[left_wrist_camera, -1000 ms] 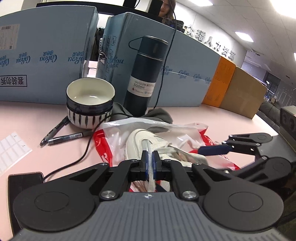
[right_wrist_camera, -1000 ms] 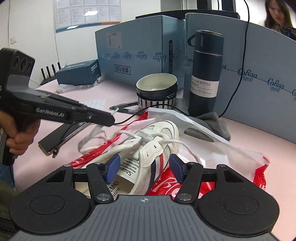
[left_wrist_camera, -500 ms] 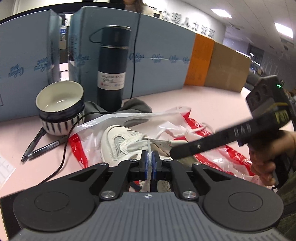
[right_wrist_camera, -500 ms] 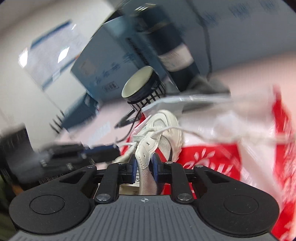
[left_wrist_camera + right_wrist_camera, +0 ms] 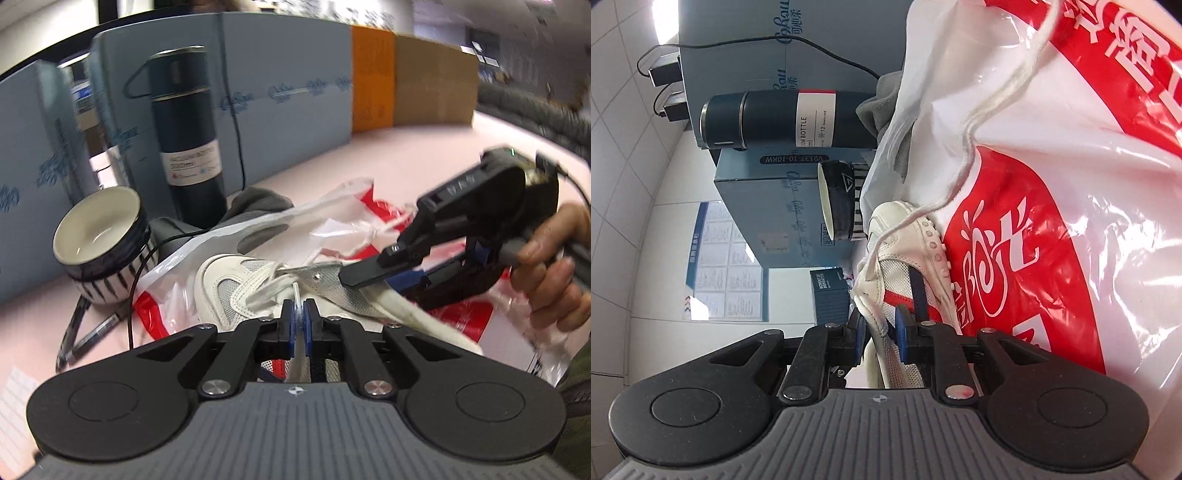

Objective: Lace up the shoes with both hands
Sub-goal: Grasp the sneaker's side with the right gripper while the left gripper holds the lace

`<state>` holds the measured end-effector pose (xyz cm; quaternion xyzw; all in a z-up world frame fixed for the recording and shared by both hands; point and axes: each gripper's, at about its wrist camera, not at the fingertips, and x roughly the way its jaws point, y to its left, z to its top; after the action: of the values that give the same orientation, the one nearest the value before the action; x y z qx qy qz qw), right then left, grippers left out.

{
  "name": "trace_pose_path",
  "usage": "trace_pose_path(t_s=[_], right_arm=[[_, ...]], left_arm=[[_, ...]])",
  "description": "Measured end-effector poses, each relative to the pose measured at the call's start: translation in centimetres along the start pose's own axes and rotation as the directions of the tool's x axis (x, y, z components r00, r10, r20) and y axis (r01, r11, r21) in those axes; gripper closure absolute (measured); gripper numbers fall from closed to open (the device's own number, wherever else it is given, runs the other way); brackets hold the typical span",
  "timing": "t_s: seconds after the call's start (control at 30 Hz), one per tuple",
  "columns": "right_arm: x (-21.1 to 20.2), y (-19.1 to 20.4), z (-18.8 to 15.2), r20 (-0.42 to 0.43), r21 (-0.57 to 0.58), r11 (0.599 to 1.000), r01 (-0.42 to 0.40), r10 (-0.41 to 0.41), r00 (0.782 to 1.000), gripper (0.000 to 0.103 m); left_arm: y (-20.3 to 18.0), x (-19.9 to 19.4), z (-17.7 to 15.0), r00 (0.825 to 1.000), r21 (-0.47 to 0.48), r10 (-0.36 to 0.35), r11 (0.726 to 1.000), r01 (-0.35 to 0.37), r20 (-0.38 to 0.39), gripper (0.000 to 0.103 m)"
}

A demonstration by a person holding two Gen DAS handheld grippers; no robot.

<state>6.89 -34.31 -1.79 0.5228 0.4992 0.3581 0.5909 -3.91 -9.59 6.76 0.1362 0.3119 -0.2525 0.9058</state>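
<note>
Between the pressed-together pads of the left gripper point(image 5: 300, 309) runs the lace tip point(image 5: 296, 291), the right gripper point(image 5: 880, 329) pinches the shoe point(image 5: 236, 284) collar, and both work over a red-white bag point(image 5: 1052, 221) on a pink desk point(image 5: 314, 177), past a bowl point(image 5: 99, 236), flask point(image 5: 186, 136) and blue boxes point(image 5: 288, 81).

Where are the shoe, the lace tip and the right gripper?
shoe point(image 5: 221, 284): left wrist view, on the white toe.
lace tip point(image 5: 296, 291): left wrist view, on the tip poking above the shut pads.
right gripper point(image 5: 881, 332): right wrist view, between the blue pads clamping the shoe's upper.
</note>
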Motion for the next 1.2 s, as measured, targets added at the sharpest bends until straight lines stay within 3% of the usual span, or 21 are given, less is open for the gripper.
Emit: trace_pose_path(t_s=[0.1,0.37,0.5,0.9,1.2], right_arm=[[0.0,0.0,0.3,0.003,0.006,1.000,0.000,0.000,1.000,0.087],[0.3,0.5,0.4,0.005,-0.002,1.000,0.005,-0.005,1.000,0.087],[0.5,0.4,0.6,0.006,-0.002,1.000,0.002,-0.002,1.000,0.087],[0.7,0.6,0.6,0.007,-0.004,1.000,0.003,-0.003,1.000,0.087],[0.5,0.5,0.7,0.008,-0.004,1.000,0.002,-0.001,1.000,0.087]], left_arm=[[-0.7,0.6,0.1,1.000,0.089,0.001,0.996,0.002,-0.029,0.101],[-1.0,1.2,-0.1,0.999,0.154,-0.004,0.988,0.009,-0.036,0.101],[-0.8,0.9,0.1,1.000,0.130,-0.020,0.991,0.019,0.005,0.101],[-2.1,1.6,0.0,0.998,0.201,-0.057,0.978,0.062,-0.026,0.100],[-1.8,1.6,0.3,1.000,0.170,-0.002,0.985,0.001,0.005,0.098]])
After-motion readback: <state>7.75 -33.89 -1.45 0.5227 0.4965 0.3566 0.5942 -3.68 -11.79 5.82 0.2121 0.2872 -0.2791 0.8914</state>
